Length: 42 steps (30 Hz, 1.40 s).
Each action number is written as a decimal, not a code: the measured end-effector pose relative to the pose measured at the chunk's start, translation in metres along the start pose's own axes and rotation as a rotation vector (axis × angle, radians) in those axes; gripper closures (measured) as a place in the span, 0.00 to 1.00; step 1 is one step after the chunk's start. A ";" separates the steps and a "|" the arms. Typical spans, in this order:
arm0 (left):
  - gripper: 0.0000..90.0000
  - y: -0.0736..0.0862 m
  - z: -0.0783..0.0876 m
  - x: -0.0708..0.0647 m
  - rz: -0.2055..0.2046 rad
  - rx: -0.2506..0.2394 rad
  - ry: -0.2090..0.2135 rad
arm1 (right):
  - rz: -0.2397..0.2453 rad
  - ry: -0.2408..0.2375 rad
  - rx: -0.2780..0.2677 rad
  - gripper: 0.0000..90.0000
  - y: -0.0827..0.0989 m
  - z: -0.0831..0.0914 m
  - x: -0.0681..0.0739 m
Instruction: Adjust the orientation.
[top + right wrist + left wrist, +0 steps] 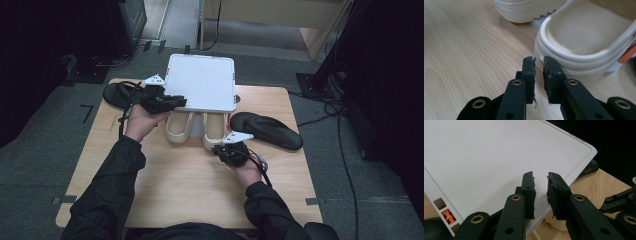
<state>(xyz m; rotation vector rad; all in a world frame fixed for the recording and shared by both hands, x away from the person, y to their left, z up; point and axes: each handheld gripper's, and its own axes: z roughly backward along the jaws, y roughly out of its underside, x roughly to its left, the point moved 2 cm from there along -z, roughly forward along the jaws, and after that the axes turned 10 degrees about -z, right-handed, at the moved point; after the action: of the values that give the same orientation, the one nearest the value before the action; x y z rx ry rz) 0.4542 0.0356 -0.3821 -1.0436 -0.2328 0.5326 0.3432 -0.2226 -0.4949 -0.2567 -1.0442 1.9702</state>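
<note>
Left tongs [176, 102]: positioned at the near left corner of the white lid [202, 82]. In the left gripper view the left tongs [541, 185] stand over the lid [486, 157] near its edge. The jaws show a narrow gap with nothing visible between them. Contact between the pads and the lid cannot be confirmed.

Right tongs [220, 148]: positioned at the heel of the right cream slipper [214, 131]. In the right gripper view the right tongs [539, 65] point at the heel rim of that slipper [579, 42]. The jaws are nearly closed, with a slim gap between the pads and nothing held. The tips stand just in front of the heel wall; contact cannot be confirmed.

Slippers: two cream slippers lie side by side at mid-surface, heels toward the person. The left cream slipper [180, 127] lies just beside the right one. The toe ends of both pass under the near edge of the lid.

Lid: lies flat at the far side of the wooden surface [175, 185], overhanging its far edge.

Other items: a black sandal [117, 95] lies at the far left corner, behind the left hand [142, 122]. A second black sandal [267, 130] lies right of the cream pair, near the right hand [248, 170].
</note>
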 end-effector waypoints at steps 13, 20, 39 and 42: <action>0.84 0.000 0.000 -0.001 -0.001 -0.001 -0.001 | -0.007 0.014 -0.023 0.86 -0.016 -0.013 -0.005; 0.83 -0.001 0.000 -0.001 0.001 0.002 -0.003 | -0.020 -0.002 -0.027 0.77 -0.018 -0.015 -0.006; 0.69 -0.002 0.004 -0.003 0.009 0.018 -0.006 | -0.060 -0.039 -0.017 0.68 -0.006 0.011 -0.010; 0.63 -0.003 0.007 -0.004 0.005 0.022 -0.008 | -0.052 -0.053 -0.012 0.66 -0.002 0.016 -0.011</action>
<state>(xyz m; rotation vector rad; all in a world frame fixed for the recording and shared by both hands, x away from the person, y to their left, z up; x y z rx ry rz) 0.4484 0.0377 -0.3757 -1.0208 -0.2312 0.5428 0.3425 -0.2397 -0.4858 -0.1823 -1.0861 1.9338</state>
